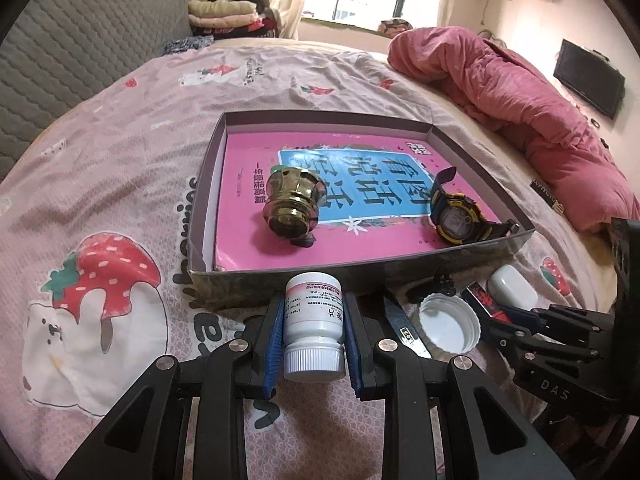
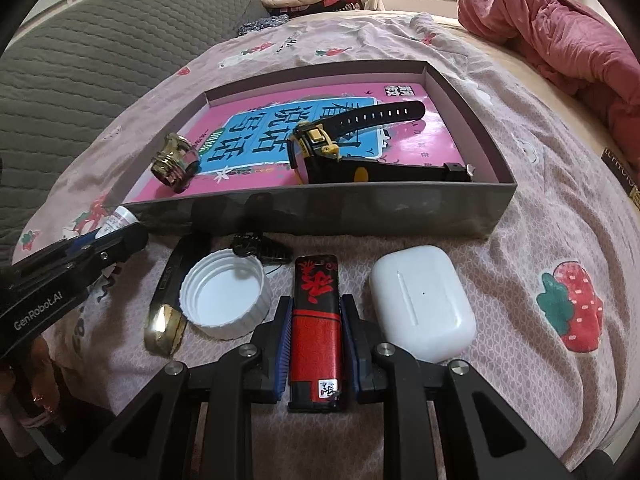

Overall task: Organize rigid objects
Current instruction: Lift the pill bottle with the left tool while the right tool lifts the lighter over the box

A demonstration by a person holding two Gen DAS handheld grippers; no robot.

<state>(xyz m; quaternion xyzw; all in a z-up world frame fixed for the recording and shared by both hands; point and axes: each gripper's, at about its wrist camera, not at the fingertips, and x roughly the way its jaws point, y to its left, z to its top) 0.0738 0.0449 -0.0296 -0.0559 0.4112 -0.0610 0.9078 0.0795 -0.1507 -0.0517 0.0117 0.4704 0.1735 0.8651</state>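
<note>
My left gripper (image 1: 313,304) is shut on a white pill bottle (image 1: 313,326), cap toward the camera, held just in front of the shallow grey box (image 1: 280,280). In the right wrist view the left gripper (image 2: 120,236) shows at the left with the bottle's end (image 2: 120,216) poking out. My right gripper (image 2: 315,312) is shut on a red and black lighter (image 2: 316,320) lying on the bedsheet. Inside the box (image 2: 360,212) lie a pink book (image 1: 248,216), a brass fitting (image 1: 292,208) and a yellow and black watch (image 1: 458,216).
On the sheet before the box lie a white jar lid (image 2: 222,296), a white earbud case (image 2: 422,302), a black and gold folding tool (image 2: 168,312) and a small black clip (image 2: 260,248). A red quilt (image 1: 520,92) is piled at the right; a grey headboard (image 1: 80,48) stands left.
</note>
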